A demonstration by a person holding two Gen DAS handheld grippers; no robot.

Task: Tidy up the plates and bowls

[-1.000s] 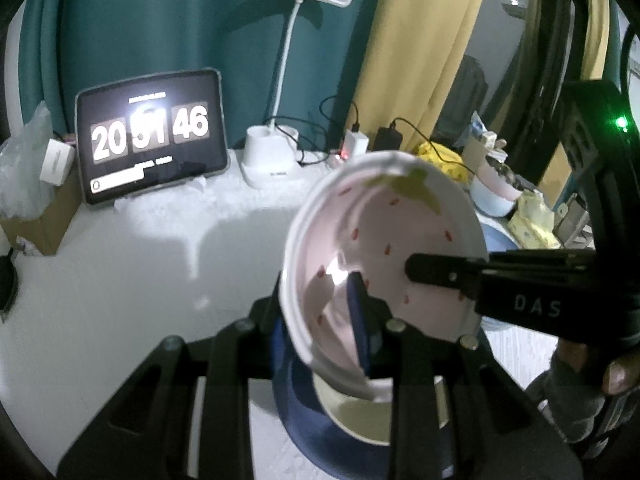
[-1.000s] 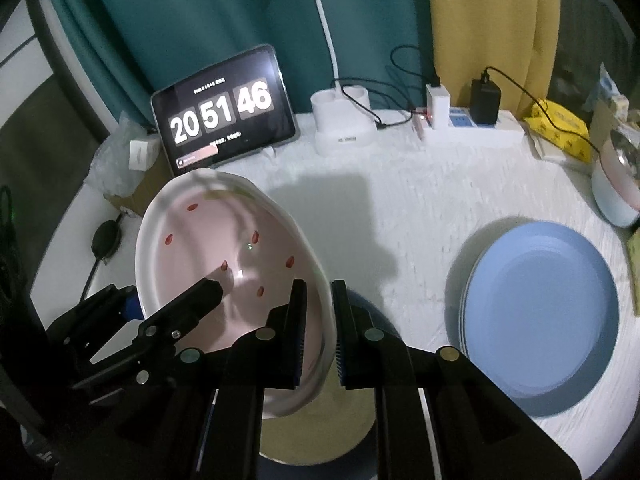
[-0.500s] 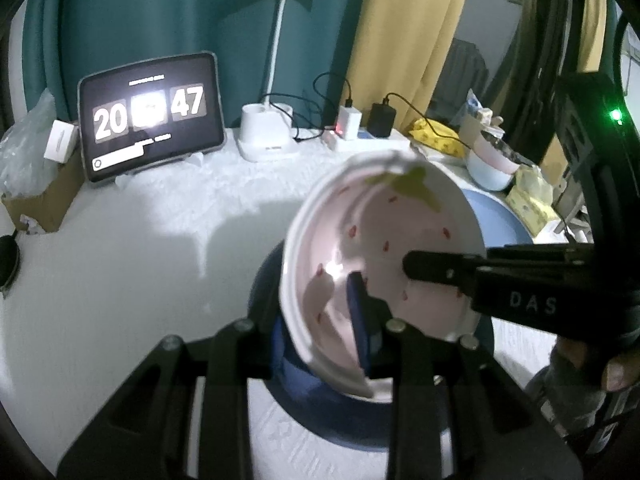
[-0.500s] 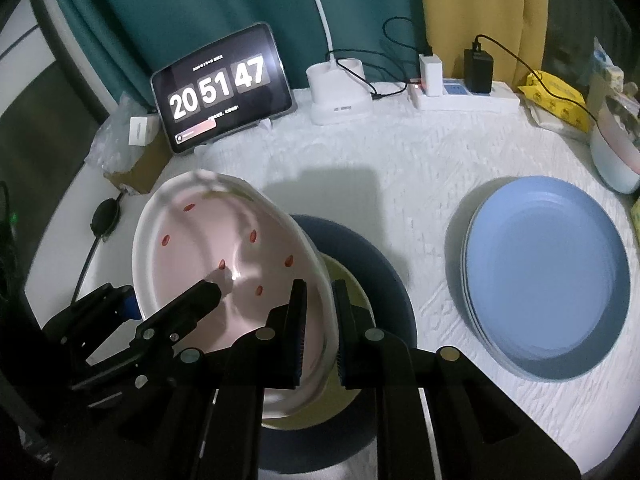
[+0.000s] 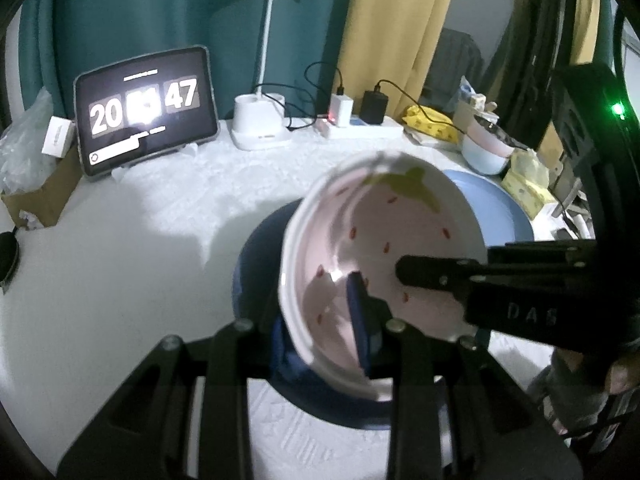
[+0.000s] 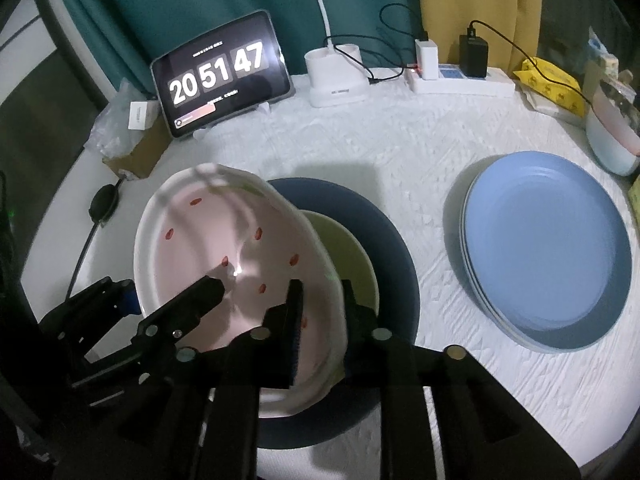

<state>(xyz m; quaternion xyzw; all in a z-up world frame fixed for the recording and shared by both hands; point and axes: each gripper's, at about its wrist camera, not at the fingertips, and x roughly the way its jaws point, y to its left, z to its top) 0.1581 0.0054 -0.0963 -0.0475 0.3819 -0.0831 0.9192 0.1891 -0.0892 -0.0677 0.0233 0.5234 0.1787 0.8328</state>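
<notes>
Strawberry bowl (image 6: 224,256) tilting between both claws, directly above the nested stack.

Going left to right in the right wrist view: the left claw (image 6: 168,304) is clamping the bowl's left rim, the bowl is leaning with its long axis running front to back, and the right claw (image 6: 320,308) is opening, its pads straddling the right rim. Just beneath, the yellow-green bowl (image 6: 352,256) is sitting inside the dark blue bowl (image 6: 384,240) on the surface (image 6: 380,152); light blue plates (image 6: 548,248) are lying well apart, rightward.
</notes>
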